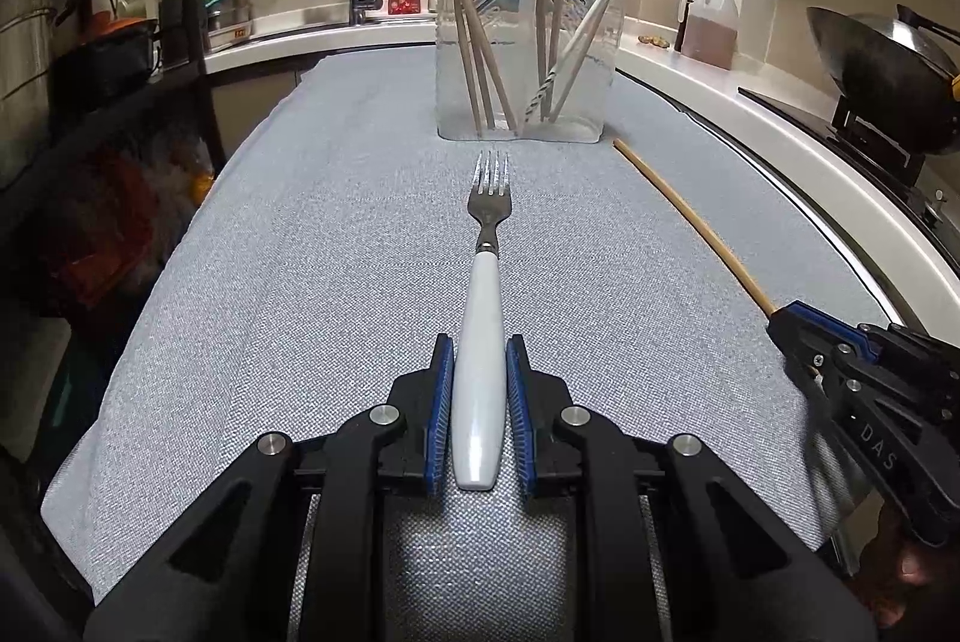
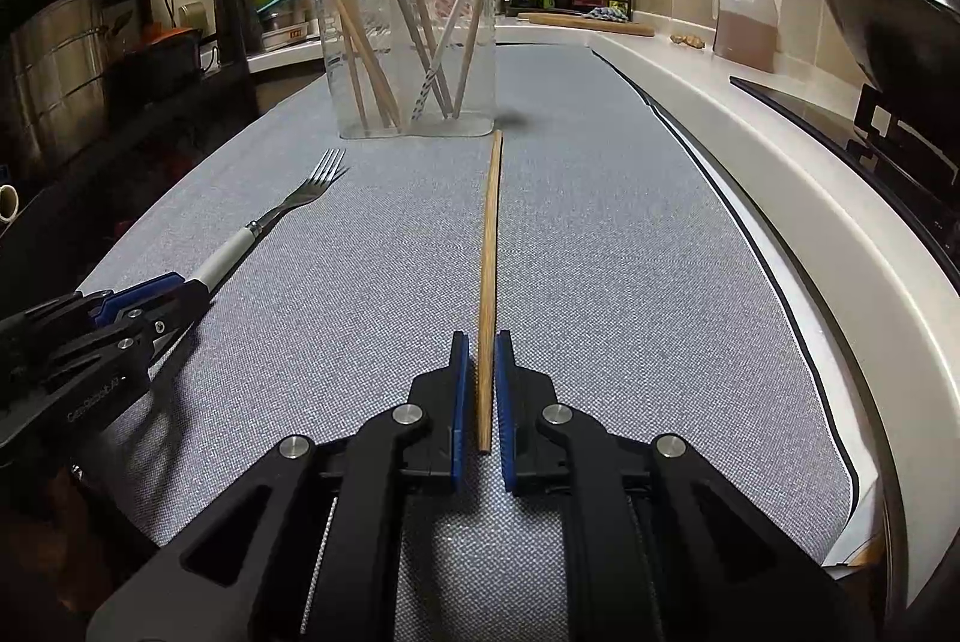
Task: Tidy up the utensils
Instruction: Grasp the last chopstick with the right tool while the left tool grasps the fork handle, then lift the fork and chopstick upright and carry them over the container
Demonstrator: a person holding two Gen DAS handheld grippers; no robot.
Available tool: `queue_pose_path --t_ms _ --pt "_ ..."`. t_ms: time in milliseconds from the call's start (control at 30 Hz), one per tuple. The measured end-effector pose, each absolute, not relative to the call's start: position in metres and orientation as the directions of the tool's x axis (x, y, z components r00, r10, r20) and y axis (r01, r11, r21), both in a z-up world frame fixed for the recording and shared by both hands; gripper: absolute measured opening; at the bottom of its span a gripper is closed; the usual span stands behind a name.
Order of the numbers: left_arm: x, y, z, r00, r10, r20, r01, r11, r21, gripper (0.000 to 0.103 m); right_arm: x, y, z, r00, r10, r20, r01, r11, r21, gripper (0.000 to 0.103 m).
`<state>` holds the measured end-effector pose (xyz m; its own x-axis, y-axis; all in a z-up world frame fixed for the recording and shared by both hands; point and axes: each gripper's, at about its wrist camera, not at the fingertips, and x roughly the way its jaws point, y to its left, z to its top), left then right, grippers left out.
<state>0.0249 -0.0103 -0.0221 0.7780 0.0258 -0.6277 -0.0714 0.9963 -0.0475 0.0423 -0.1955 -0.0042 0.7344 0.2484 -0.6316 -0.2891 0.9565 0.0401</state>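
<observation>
Both grippers work the grey cloth (image 1: pixel 300 222) at once: the left gripper (image 1: pixel 480 390) closed around the fork (image 1: pixel 487 246), the right gripper (image 2: pixel 480 378) pinching a chopstick (image 2: pixel 489 234), each aimed lengthwise toward the clear cup (image 1: pixel 522 42) already holding utensils

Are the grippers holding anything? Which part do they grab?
The left gripper pinches the fork by its white handle. The right gripper has the wooden chopstick by its near end. Both still look low over the grey cloth.
</observation>
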Motion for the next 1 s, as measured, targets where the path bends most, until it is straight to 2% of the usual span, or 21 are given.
queue_pose_path --t_ms 300,1000 --pt "0.022 -0.012 -0.017 0.782 0.019 -0.623 -0.056 0.998 -0.039 0.018 0.04 -0.194 0.001 0.73 0.246 -0.637 -0.29 0.956 0.037 0.005" --pt "-0.003 -0.009 0.013 0.848 0.019 -0.529 -0.045 0.998 -0.037 0.018 0.009 -0.202 0.062 0.805 0.25 -0.537 -0.297 0.955 -0.001 0.005"
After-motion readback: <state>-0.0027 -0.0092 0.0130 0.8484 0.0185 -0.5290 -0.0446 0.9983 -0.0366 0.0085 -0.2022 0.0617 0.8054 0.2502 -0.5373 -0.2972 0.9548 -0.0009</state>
